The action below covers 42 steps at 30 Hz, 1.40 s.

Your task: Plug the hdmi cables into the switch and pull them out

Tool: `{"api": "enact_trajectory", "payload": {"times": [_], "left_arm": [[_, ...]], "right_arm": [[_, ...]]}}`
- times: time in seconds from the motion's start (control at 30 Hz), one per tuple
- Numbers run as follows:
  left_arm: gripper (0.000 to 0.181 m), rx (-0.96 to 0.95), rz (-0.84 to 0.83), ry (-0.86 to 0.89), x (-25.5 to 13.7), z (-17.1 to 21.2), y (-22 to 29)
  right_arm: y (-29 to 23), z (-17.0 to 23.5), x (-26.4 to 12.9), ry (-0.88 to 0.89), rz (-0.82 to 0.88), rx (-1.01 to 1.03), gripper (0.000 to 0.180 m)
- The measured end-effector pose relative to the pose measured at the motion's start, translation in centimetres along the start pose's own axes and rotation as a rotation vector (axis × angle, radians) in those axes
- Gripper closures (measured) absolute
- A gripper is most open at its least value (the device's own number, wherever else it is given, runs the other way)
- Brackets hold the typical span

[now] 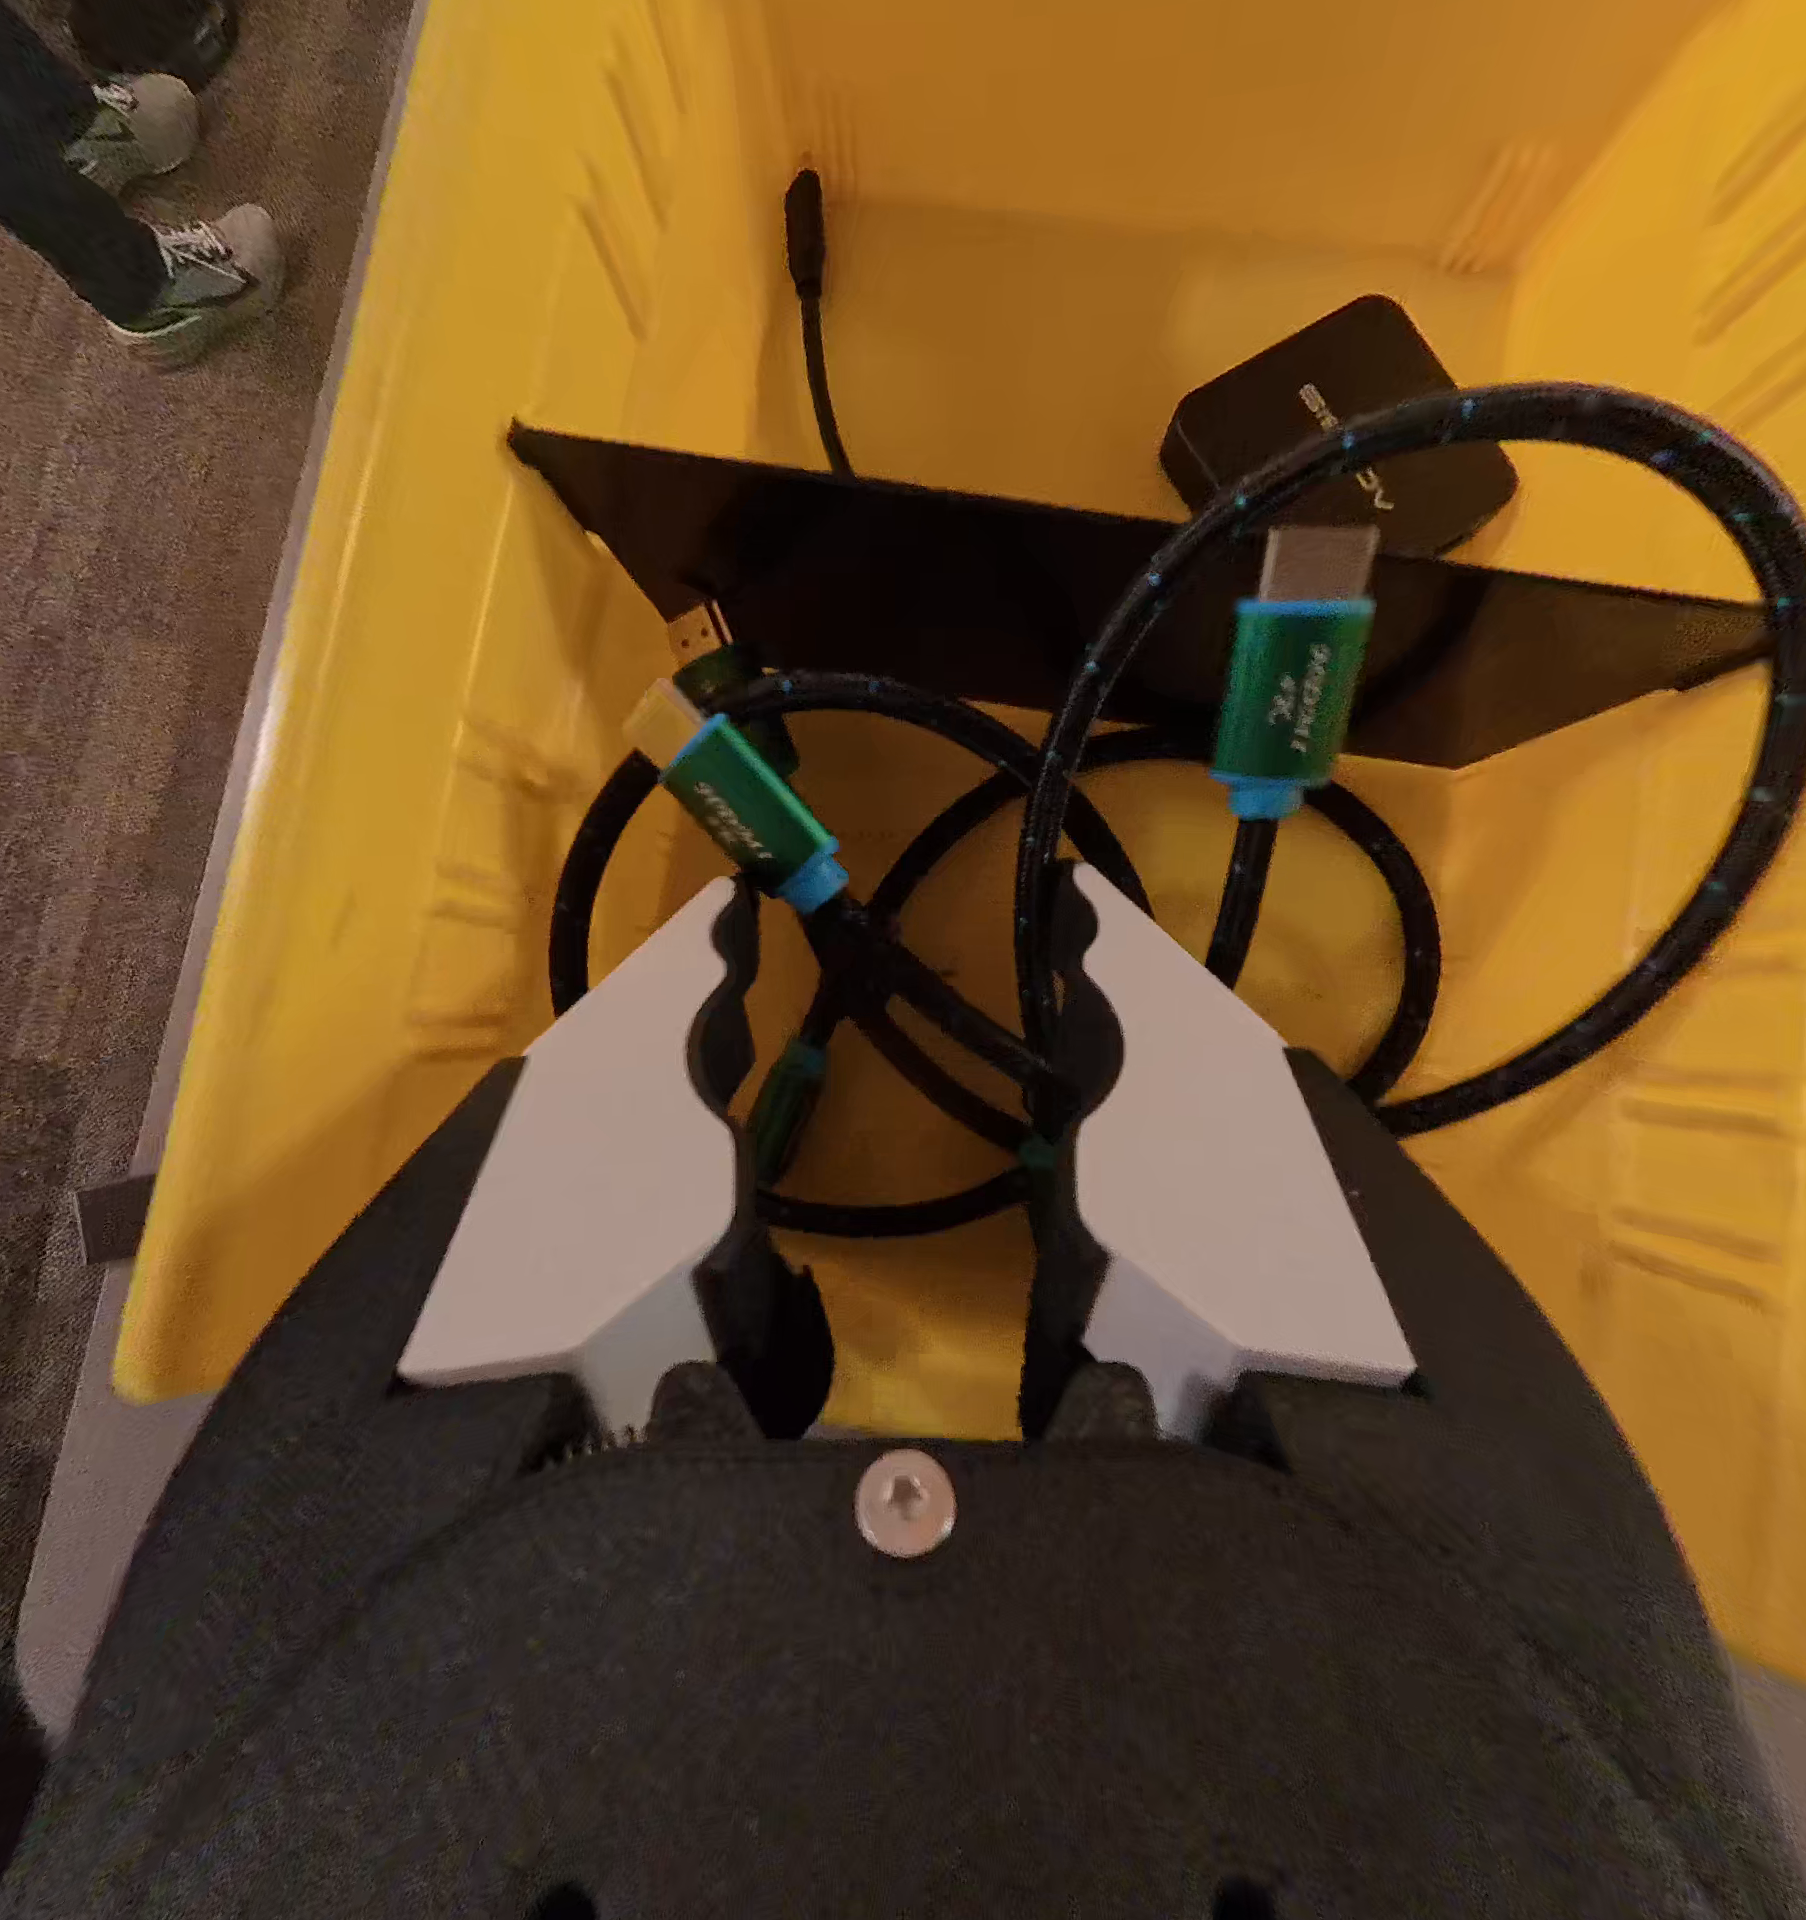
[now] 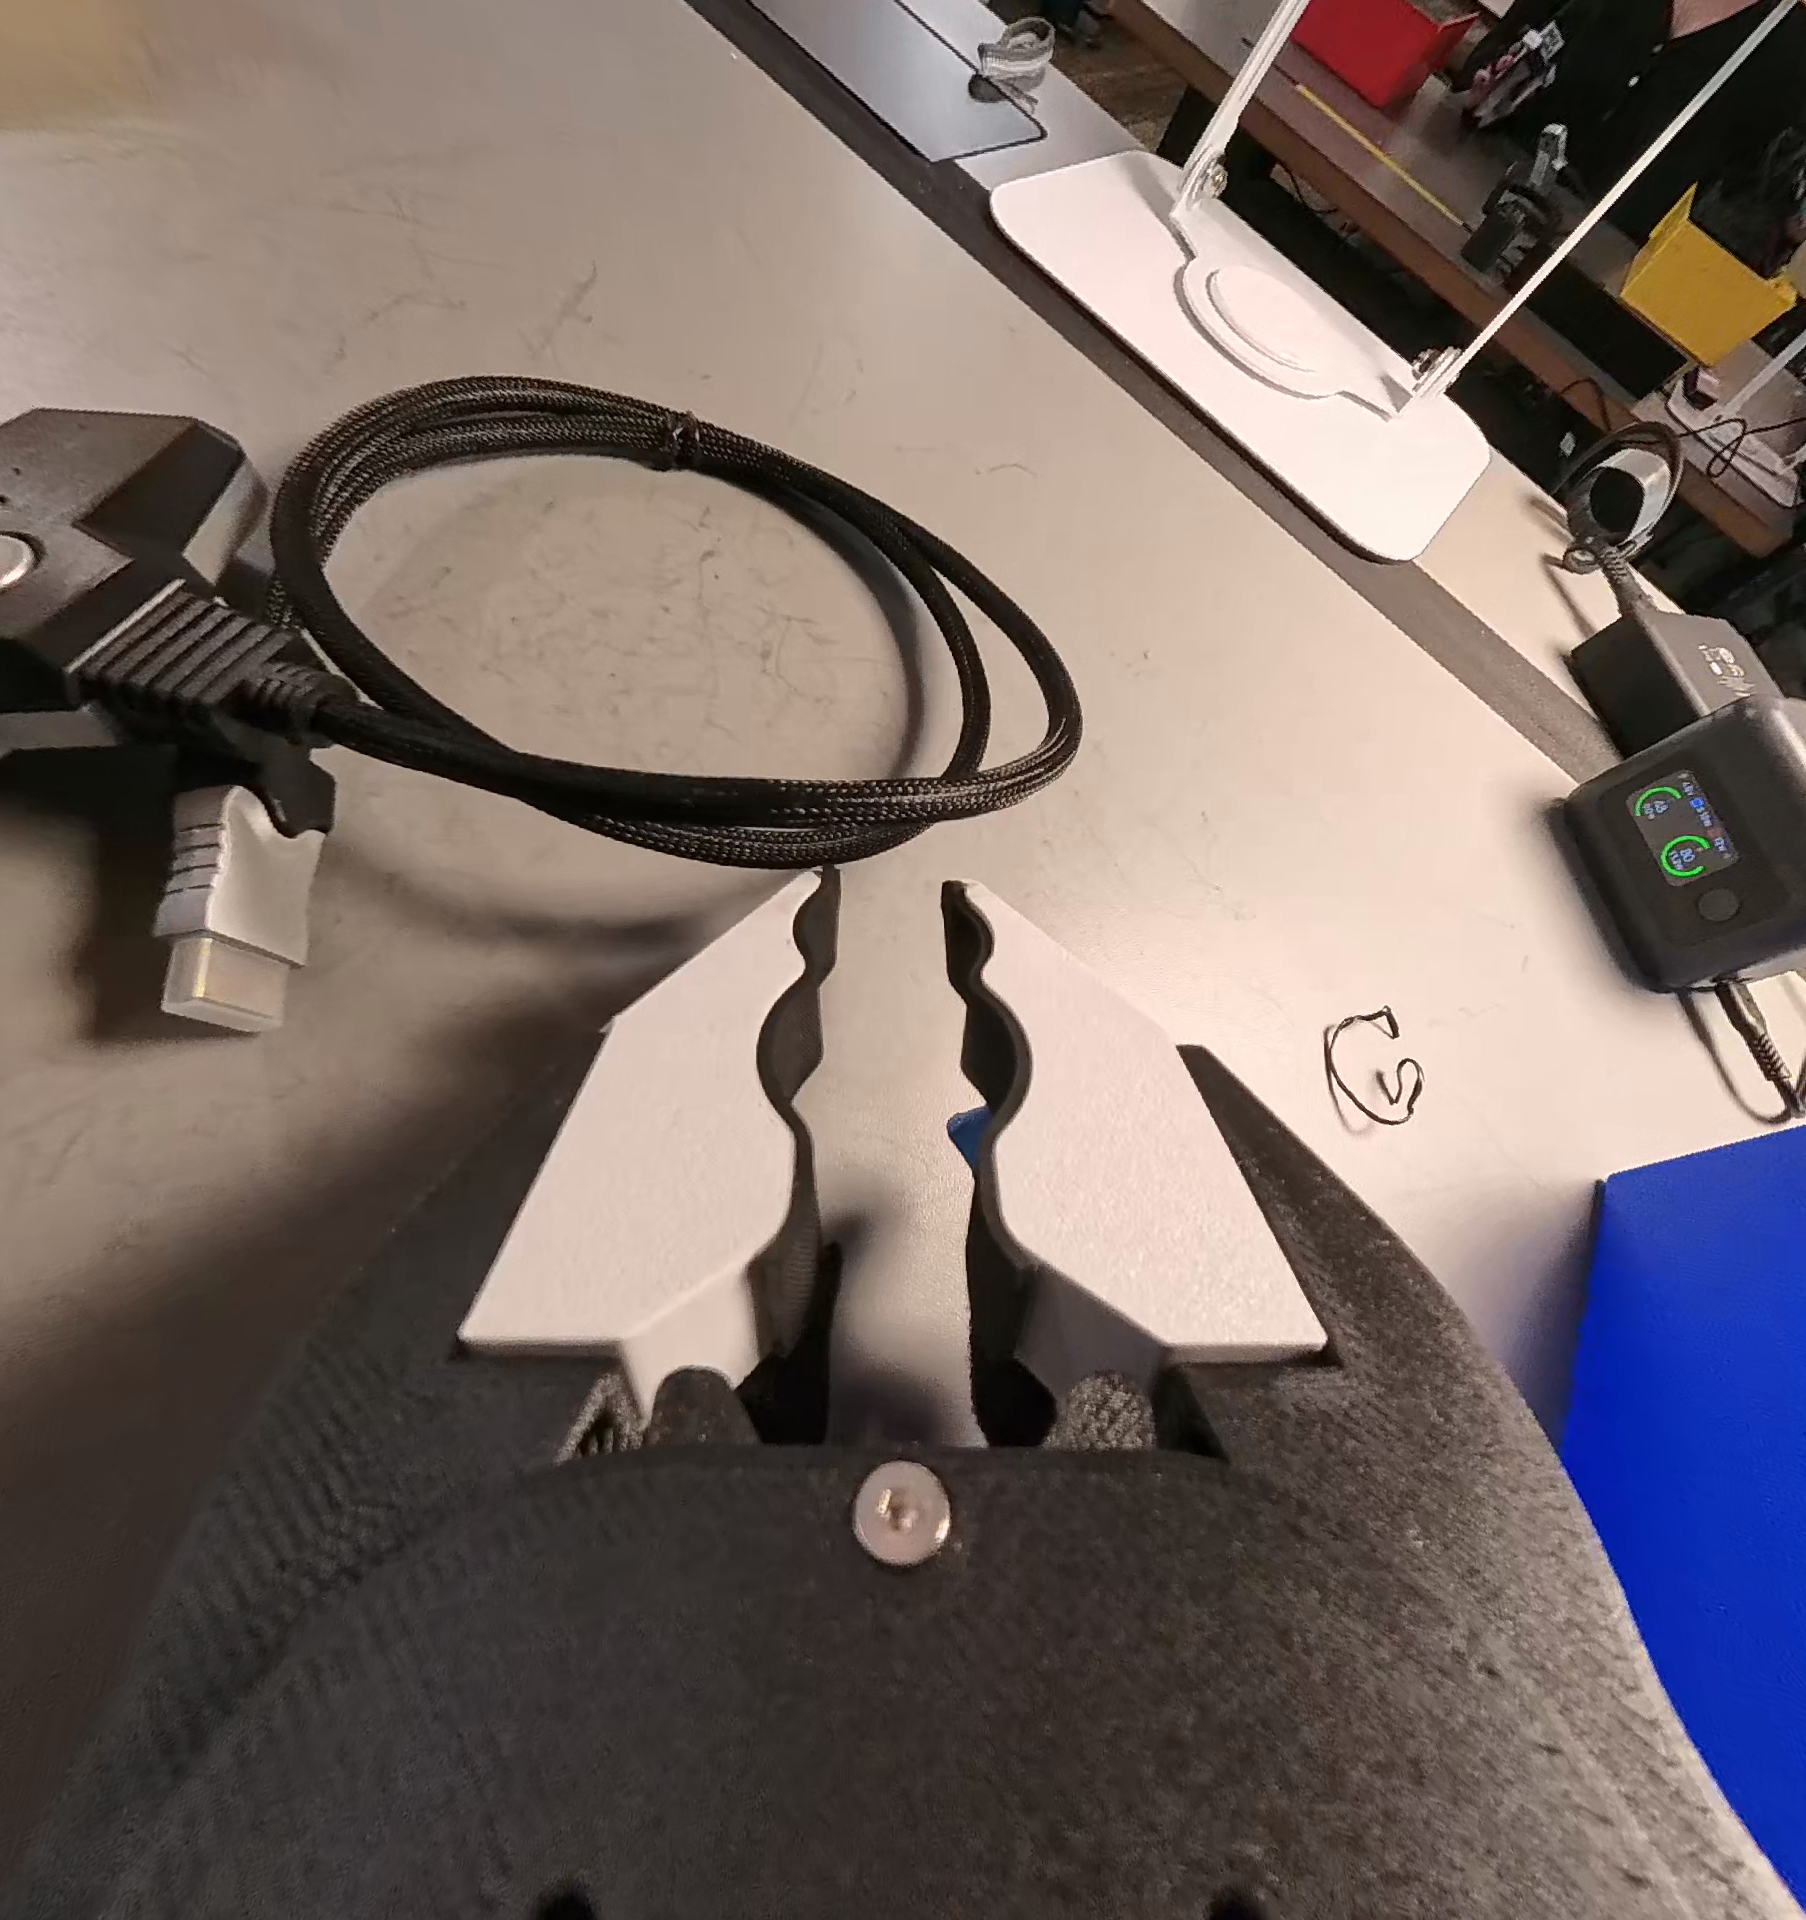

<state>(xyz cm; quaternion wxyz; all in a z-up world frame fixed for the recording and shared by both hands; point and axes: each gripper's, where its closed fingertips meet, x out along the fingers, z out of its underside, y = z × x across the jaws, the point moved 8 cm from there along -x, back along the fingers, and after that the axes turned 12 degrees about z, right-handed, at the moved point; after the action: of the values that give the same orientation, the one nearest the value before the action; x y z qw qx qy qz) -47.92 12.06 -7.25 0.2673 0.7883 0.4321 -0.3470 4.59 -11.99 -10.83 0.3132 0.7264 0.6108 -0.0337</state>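
Left gripper (image 1: pixel 904 894) spread, empty, above yellow bin (image 1: pixel 982 135). Nearest green plug (image 1: pixel 748 802) just past left fingertip at 11 o'clock, long axis 11-to-5; second green plug (image 1: pixel 1288 691) at 1 o'clock. Right gripper (image 2: pixel 883 883) parted, empty, over table (image 2: pixel 1138 727); switch (image 2: pixel 68 540) at 10 o'clock, black cable (image 2: pixel 670 623) plugged in.

A grey table (image 2: pixel 1138 665) carries a coiled black cable (image 2: pixel 670 623), switch (image 2: pixel 68 540) and lamp base (image 2: pixel 1242 332).

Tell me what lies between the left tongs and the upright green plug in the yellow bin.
In the left wrist view, crossed loops of black braided cable lie between the open left tongs and the upright green plug.
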Motion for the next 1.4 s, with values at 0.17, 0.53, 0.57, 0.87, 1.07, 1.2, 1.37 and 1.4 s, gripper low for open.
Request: {"api": "enact_trajectory", "payload": {"times": [0.17, 0.53, 0.57, 0.87, 1.07, 1.2, 1.37, 1.4], "left_arm": [[0.153, 0.029, 0.023, 0.111, -1.0, -0.9, 0.1], [0.163, 0.272, -0.089, 0.535, -13.8, -7.8, 5.2], [0.163, 0.314, -0.087, 0.581, -15.3, -8.6, 6.4], [0.163, 0.794, 0.369, 0.513, -14.6, -9.6, 21.1], [0.162, 0.820, 0.596, 0.457, -2.9, -8.1, 26.7], [0.162, 0.870, 0.648, 0.406, 4.1, -7.0, 29.2], [0.163, 0.924, 0.747, 0.340, 7.1, -5.2, 30.9], [0.163, 0.952, 0.750, 0.356, 7.0, -4.9, 31.0]], "right_arm": [[0.0, 0.0, 0.0, 0.002, -0.005, 0.001, 0.158], [-0.1, 0.0, 0.0, 0.005, -0.011, -0.005, 0.158], [-0.1, 0.0, 0.0, 0.006, -0.011, -0.005, 0.158], [2.4, 0.1, -0.5, 0.001, -0.008, 0.043, 0.157], [5.0, 0.3, -2.4, 0.020, 0.099, 0.077, 0.157], [4.5, -2.2, -4.2, 0.133, 0.066, 0.079, 0.157], [0.3, -7.5, -4.3, 0.305, -0.170, -0.031, 0.158], [-0.5, -8.7, -4.1, 0.341, -0.214, -0.041, 0.158]]}}
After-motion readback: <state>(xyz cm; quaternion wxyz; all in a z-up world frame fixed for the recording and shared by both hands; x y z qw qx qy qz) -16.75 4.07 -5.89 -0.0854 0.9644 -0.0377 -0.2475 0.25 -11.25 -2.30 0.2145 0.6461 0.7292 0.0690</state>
